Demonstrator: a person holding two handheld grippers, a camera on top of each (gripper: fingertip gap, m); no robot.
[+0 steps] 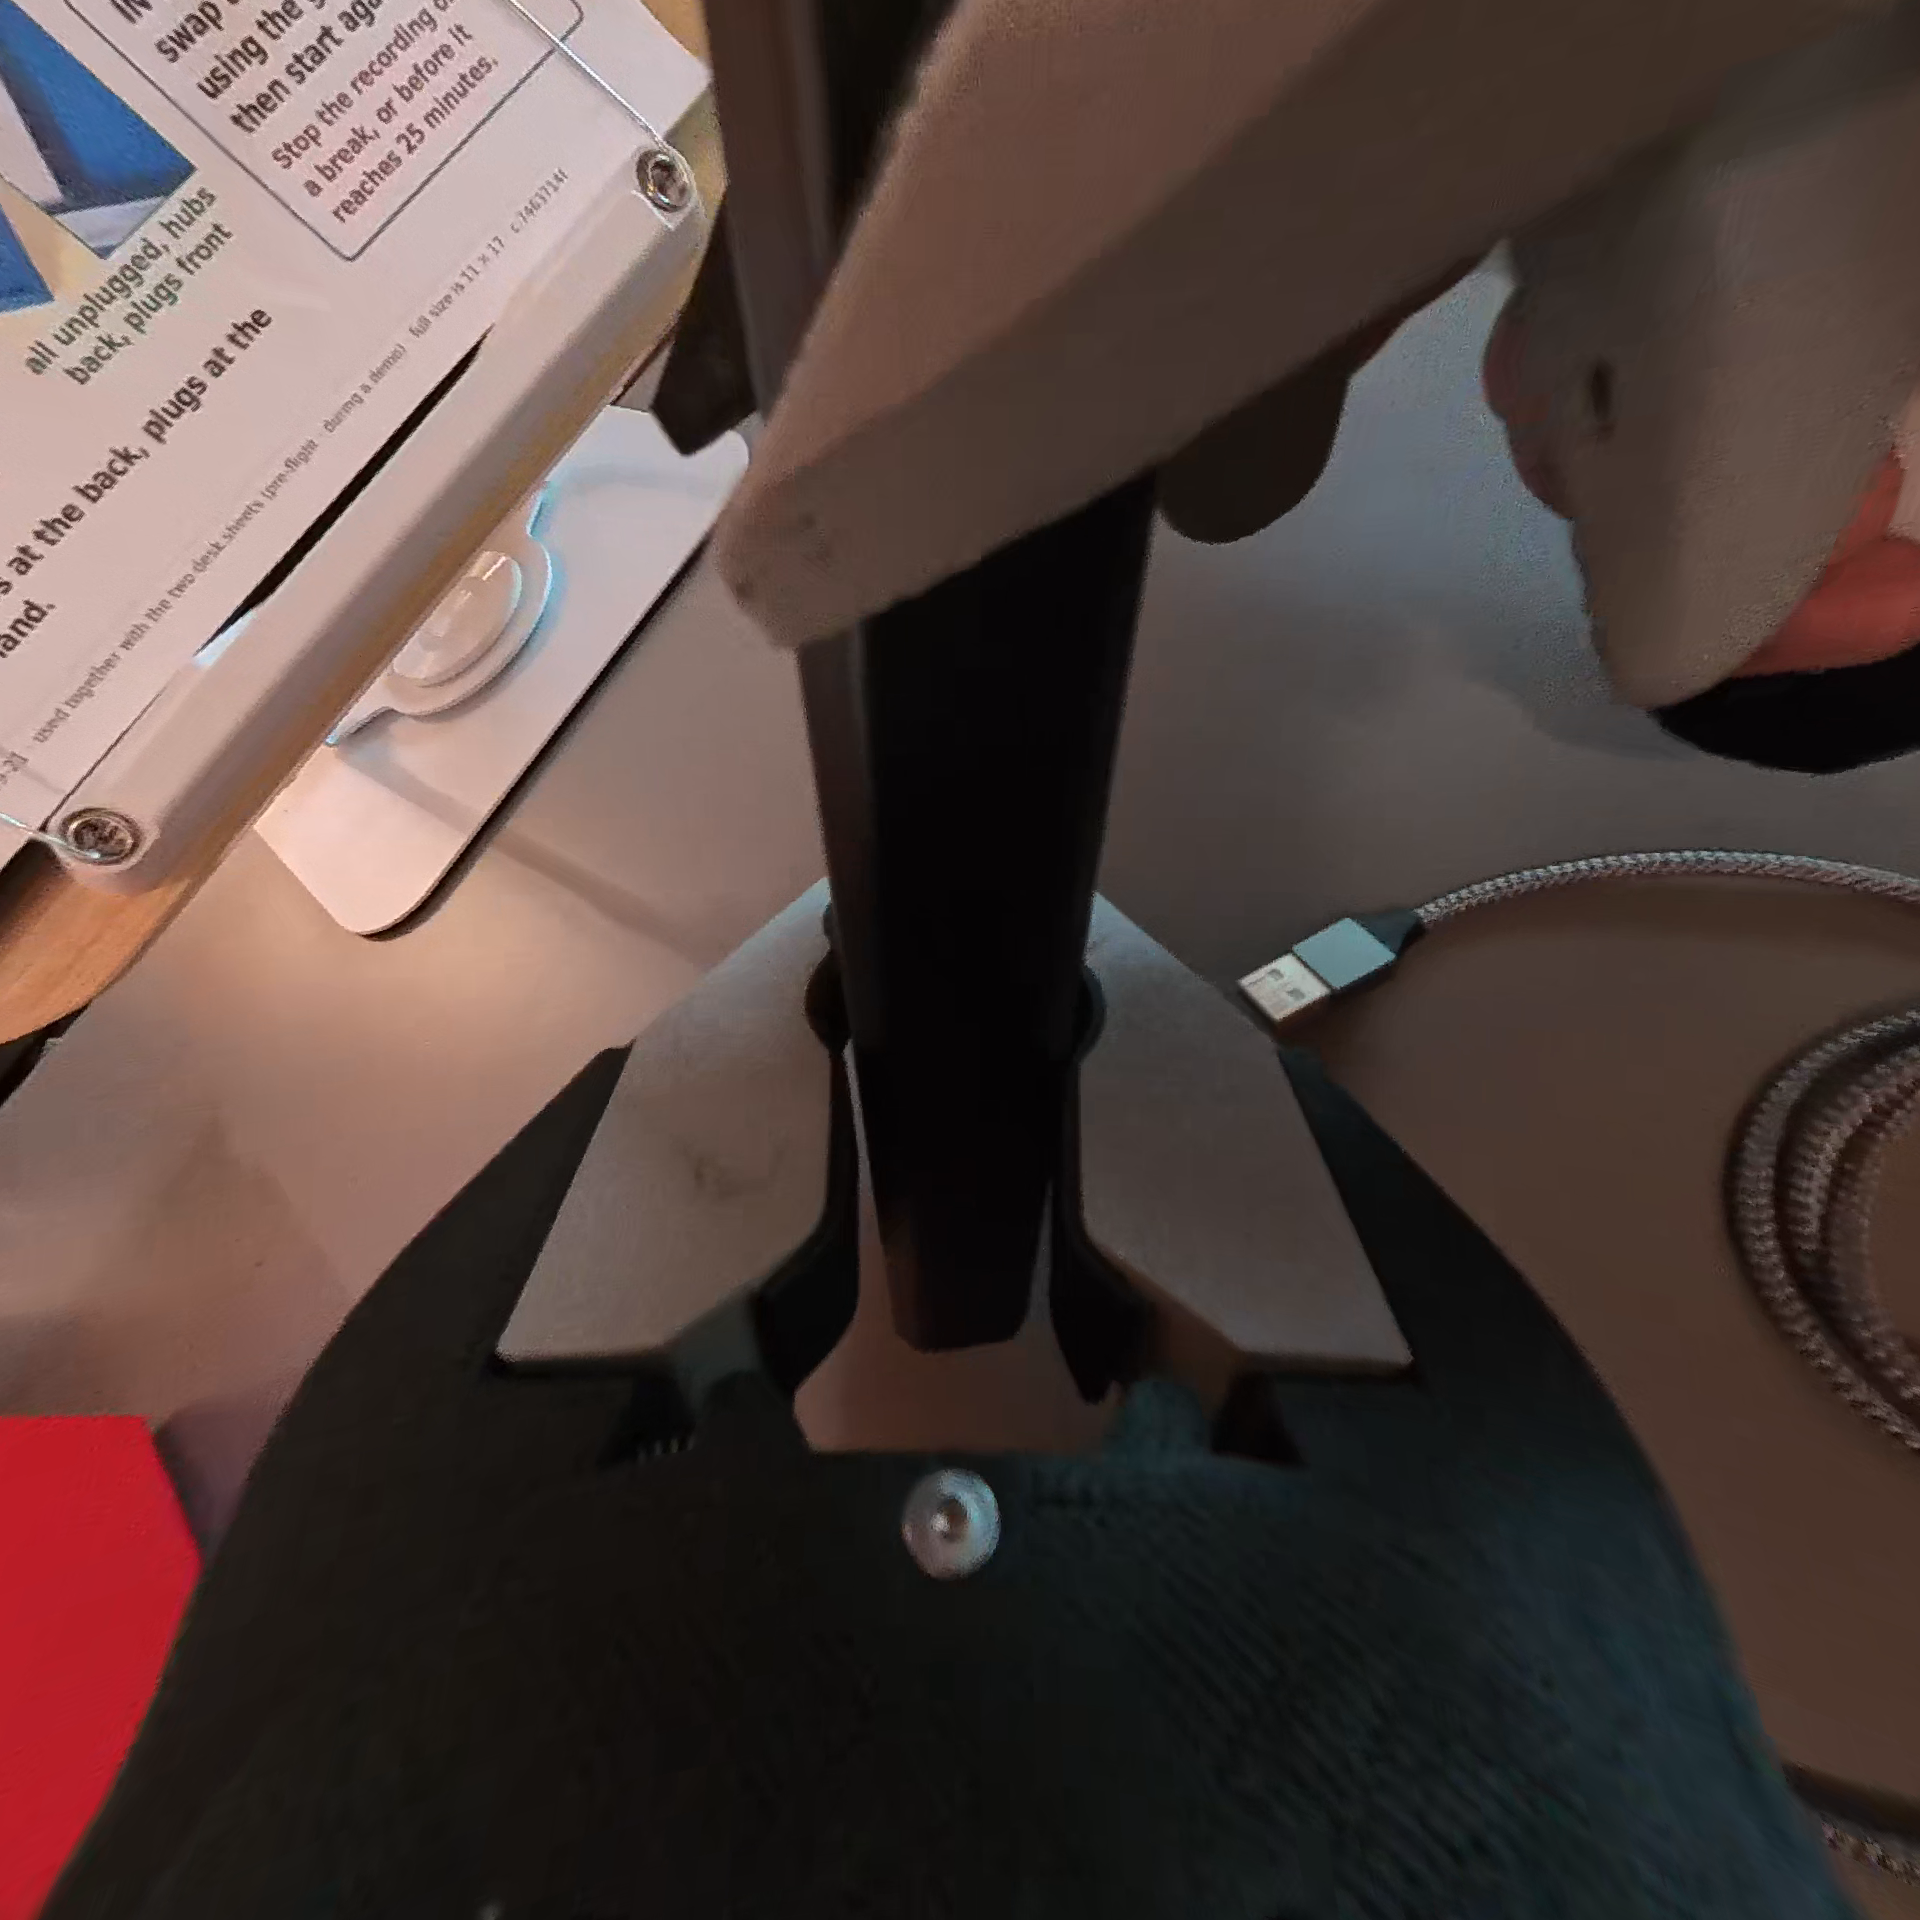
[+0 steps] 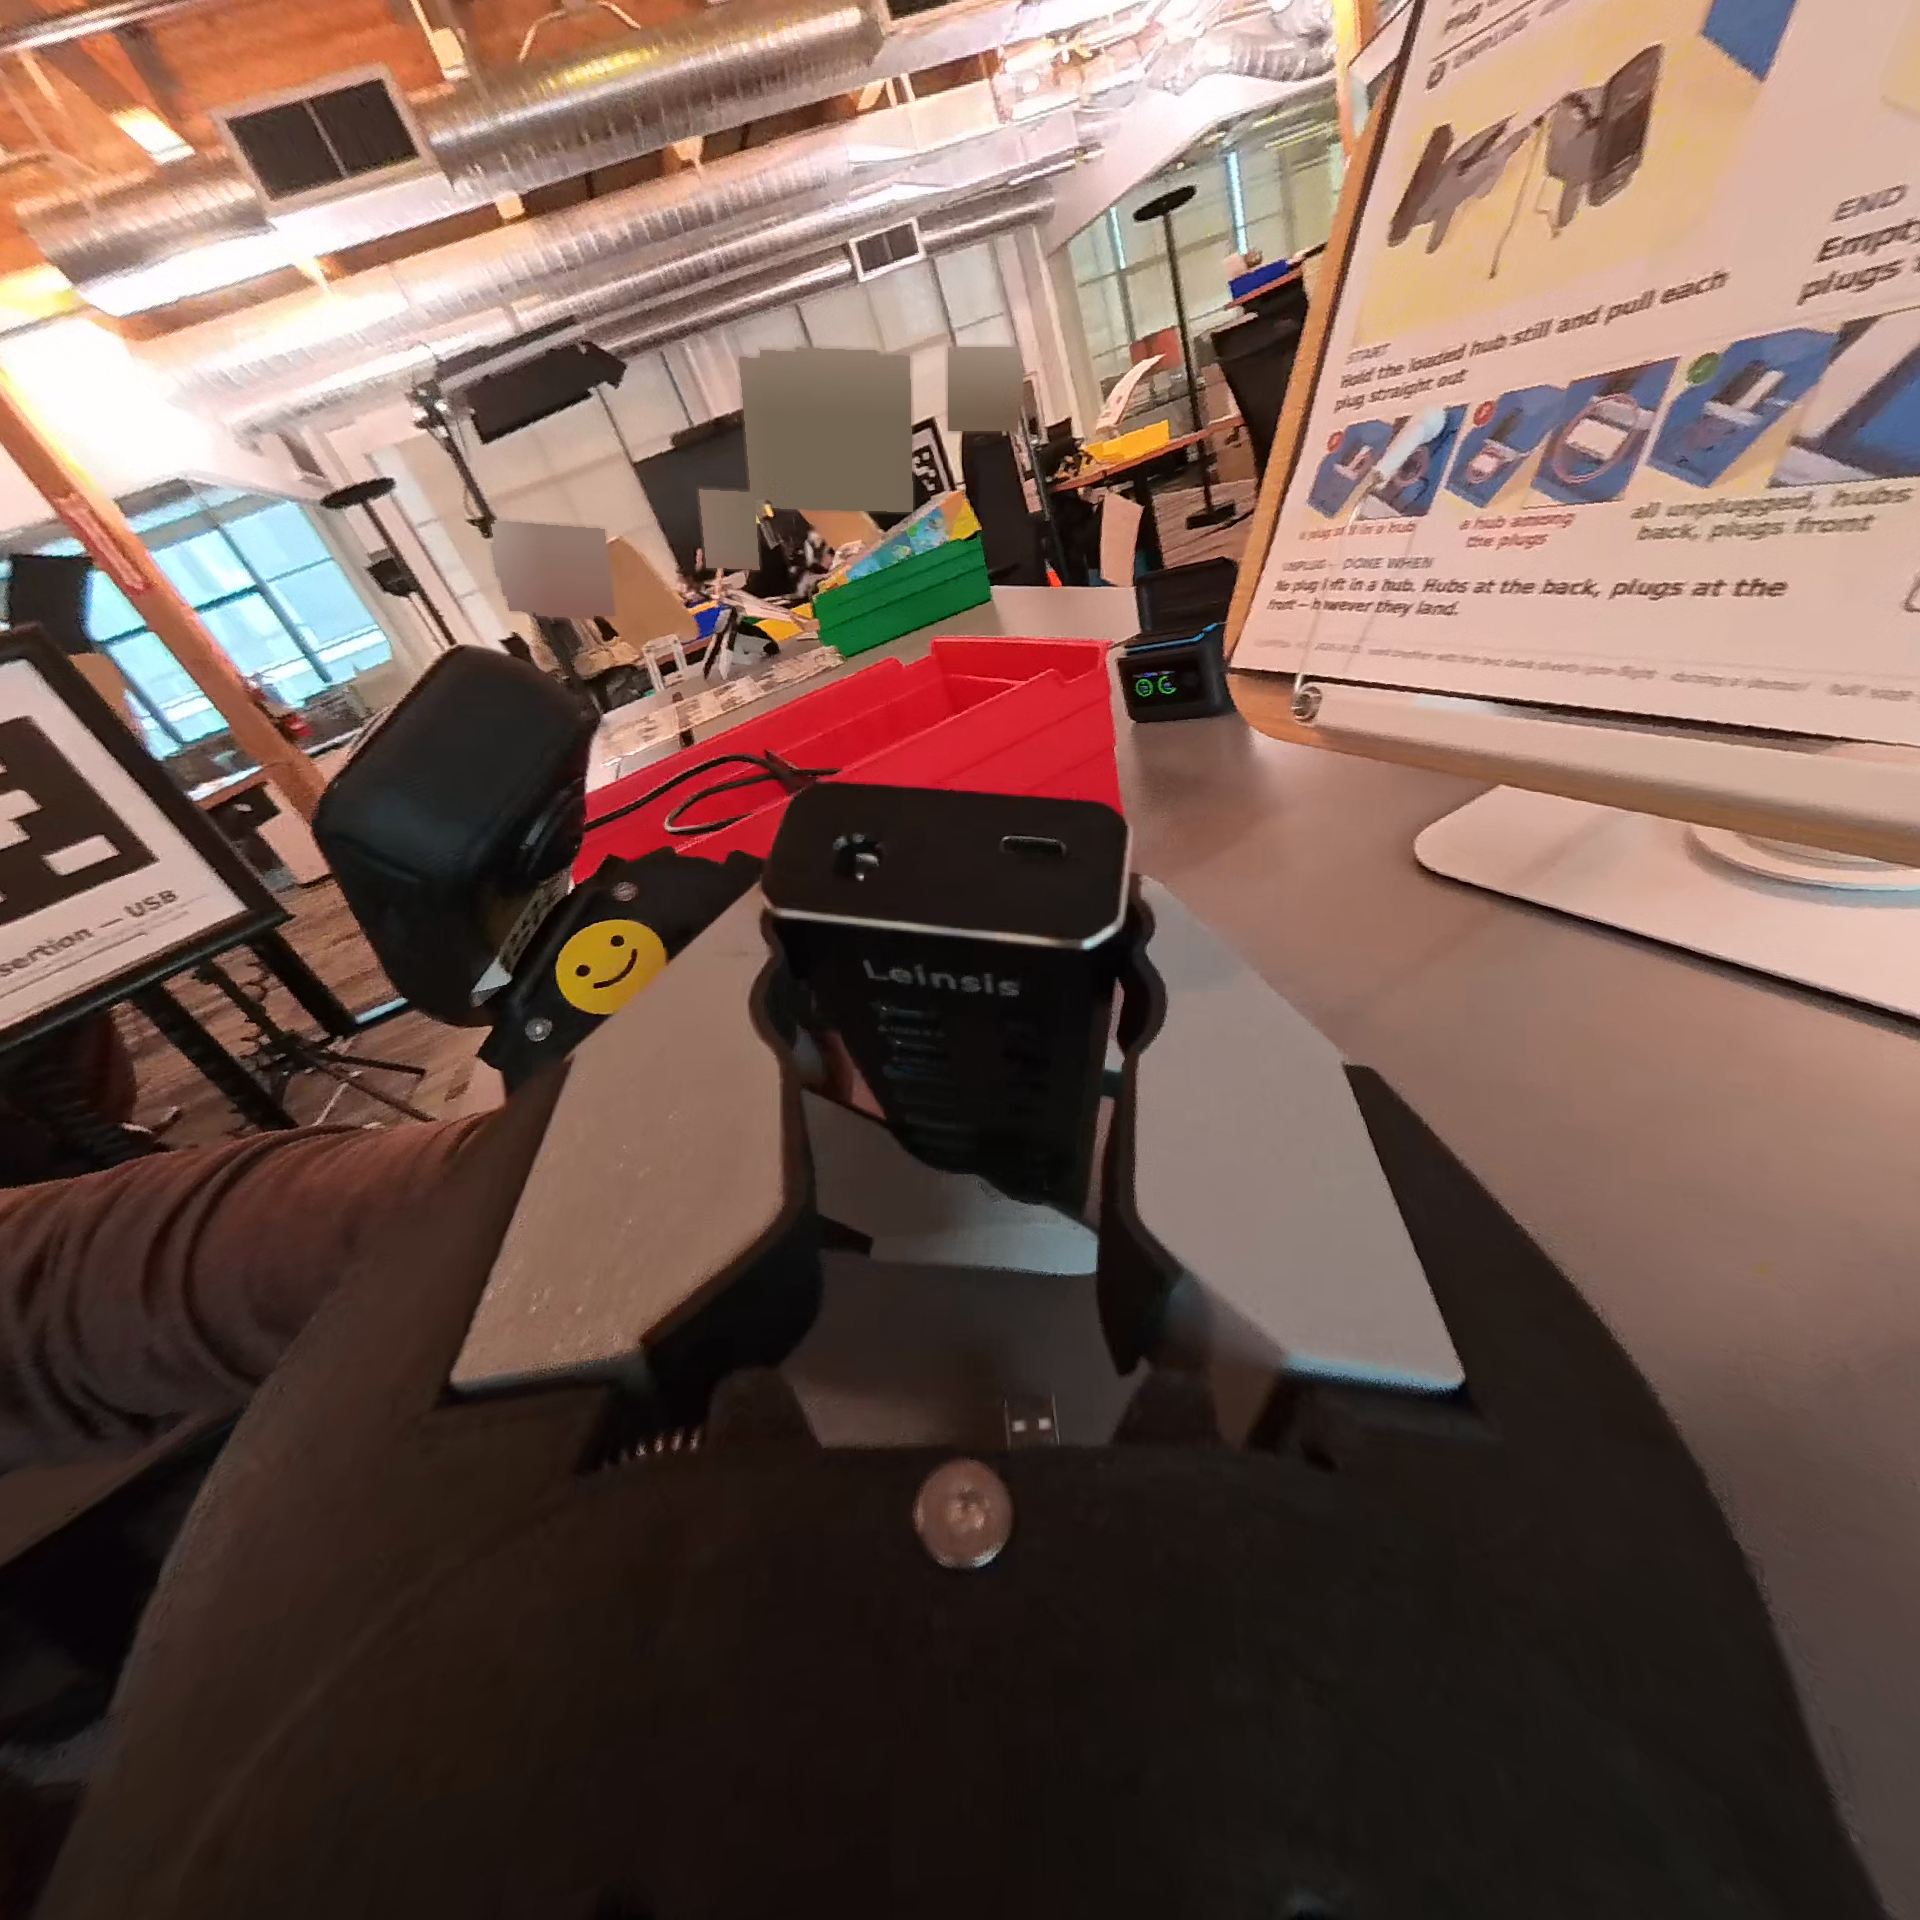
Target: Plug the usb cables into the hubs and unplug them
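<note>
In the right wrist view, a loose USB plug (image 2: 1031, 1421) lies on the bench (image 2: 1558, 1091) closest to the camera, at 6 o'clock between the bases of the fingers. Just beyond it, the right tool (image 2: 951, 1023) is clamped on the black hub (image 2: 940, 914), which stands tilted up off the bench with its short end face toward the camera. At 10 o'clock from the hub, the left tool's black camera housing (image 2: 447, 821) with a yellow smiley sticker (image 2: 610, 967) shows close by. In the left wrist view, the left tool (image 1: 956, 1049) has its jaws closed onto the same black hub (image 1: 977, 935), gripping the long body edge-on, so both tools hold one hub. A braided cable (image 1: 1829, 1174) with its silver plug (image 1: 1309, 977) rests on the bench at 3 o'clock, untouched. Farther back lie a red tray (image 2: 935, 727) at 12 o'clock and an instruction board on a white stand (image 2: 1621, 852) at 2 o'clock. A good next step would likely be to let one tool steady the hub, free the other, and line the plug up squarely with a port before pushing straight in.
</note>
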